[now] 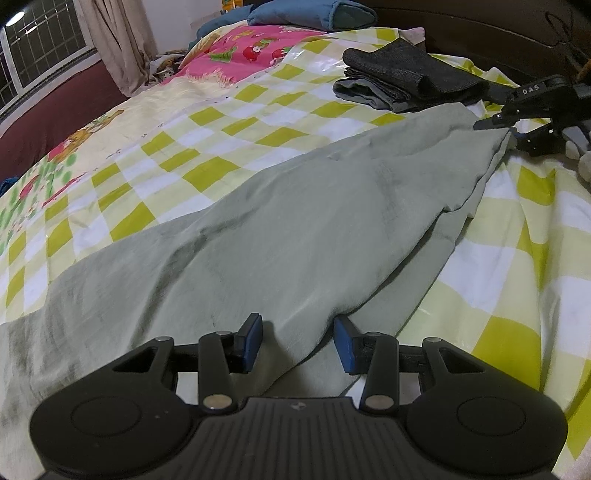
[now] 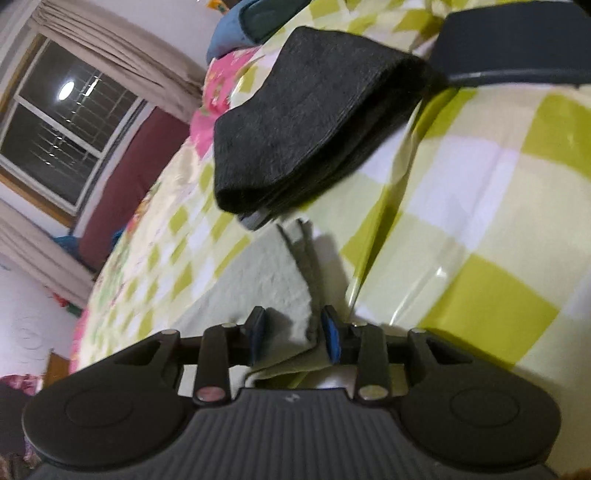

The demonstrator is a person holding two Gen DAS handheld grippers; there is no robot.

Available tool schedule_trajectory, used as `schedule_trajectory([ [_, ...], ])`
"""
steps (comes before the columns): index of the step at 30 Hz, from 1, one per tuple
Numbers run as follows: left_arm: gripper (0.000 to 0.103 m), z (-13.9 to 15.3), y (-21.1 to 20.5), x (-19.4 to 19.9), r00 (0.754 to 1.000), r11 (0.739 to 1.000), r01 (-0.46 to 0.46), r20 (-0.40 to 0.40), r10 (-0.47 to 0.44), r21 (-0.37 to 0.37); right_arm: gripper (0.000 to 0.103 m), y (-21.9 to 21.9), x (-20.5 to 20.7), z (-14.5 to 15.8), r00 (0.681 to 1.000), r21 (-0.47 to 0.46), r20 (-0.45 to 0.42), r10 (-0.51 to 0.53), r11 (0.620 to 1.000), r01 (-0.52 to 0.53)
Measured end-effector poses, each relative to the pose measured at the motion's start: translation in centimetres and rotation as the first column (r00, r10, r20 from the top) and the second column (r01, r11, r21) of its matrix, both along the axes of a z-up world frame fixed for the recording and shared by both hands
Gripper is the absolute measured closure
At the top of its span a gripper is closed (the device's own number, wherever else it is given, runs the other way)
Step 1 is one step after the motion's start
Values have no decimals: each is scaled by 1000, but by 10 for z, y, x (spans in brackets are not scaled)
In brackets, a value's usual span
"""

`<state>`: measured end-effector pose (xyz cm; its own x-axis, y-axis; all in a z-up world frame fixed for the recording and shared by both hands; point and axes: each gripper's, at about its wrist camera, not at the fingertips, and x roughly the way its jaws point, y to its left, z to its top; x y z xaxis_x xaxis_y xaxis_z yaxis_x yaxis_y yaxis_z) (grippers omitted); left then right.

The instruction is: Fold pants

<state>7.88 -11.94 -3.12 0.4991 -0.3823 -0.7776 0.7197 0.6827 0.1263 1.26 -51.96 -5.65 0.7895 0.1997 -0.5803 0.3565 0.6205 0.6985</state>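
Pale grey-green pants (image 1: 295, 221) lie folded lengthwise across the checked bedsheet (image 1: 221, 122). My left gripper (image 1: 298, 343) straddles the near end of the fold; the cloth ridge runs between its blue pads, which stand apart and do not pinch it. In the left wrist view my right gripper (image 1: 498, 131) sits at the far corner of the pants. In the right wrist view the right gripper (image 2: 294, 334) is open over that corner (image 2: 258, 280), with the cloth edge lying loose between the fingers.
A stack of folded dark grey garments (image 1: 410, 77) (image 2: 314, 122) lies just beyond the far end of the pants. Blue pillows (image 1: 306, 14) and a pink patterned cover (image 1: 251, 44) sit at the bed's head. A curtain (image 1: 118, 40) and window are at the left.
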Motion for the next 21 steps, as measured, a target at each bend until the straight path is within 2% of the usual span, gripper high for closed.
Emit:
schedule_trajectory([
  [3,47,0,-2,0,1000,1000,-1,2,1,5,66,-6,2,-5,999,84,39,-20,996,16],
  [6,47,0,-5,0,1000,1000,3,6,-3,10,68,-7,9,-3,998,38,24,-52,998,51],
  [7,47,0,-5,0,1000,1000,3,6,-3,8,66,-5,9,0,998,11,32,-63,998,62],
  [9,47,-1,-6,1,1000,1000,1,5,-1,5,54,1,8,2,998,-27,41,-55,998,56],
  [10,47,-1,-6,2,1000,1000,-1,3,1,5,52,3,8,2,998,-40,43,-37,998,38],
  [16,47,-3,-11,4,1000,1000,-5,-3,5,-1,53,9,20,2,1000,-109,-6,9,994,-10],
  [17,47,-4,-12,4,1000,1000,-9,-6,9,-4,63,12,22,4,1000,-111,-13,25,993,-26],
  [18,47,-3,-13,5,1000,1000,-11,-9,11,-7,78,14,24,3,999,-91,-17,41,995,-43],
  [19,47,-4,-14,5,1000,1000,-12,-9,12,-9,86,15,23,2,999,-56,-17,50,997,-51],
  [21,47,-4,-16,5,1000,1000,-14,-8,14,-12,91,16,18,1,999,-24,-11,43,999,-43],
])
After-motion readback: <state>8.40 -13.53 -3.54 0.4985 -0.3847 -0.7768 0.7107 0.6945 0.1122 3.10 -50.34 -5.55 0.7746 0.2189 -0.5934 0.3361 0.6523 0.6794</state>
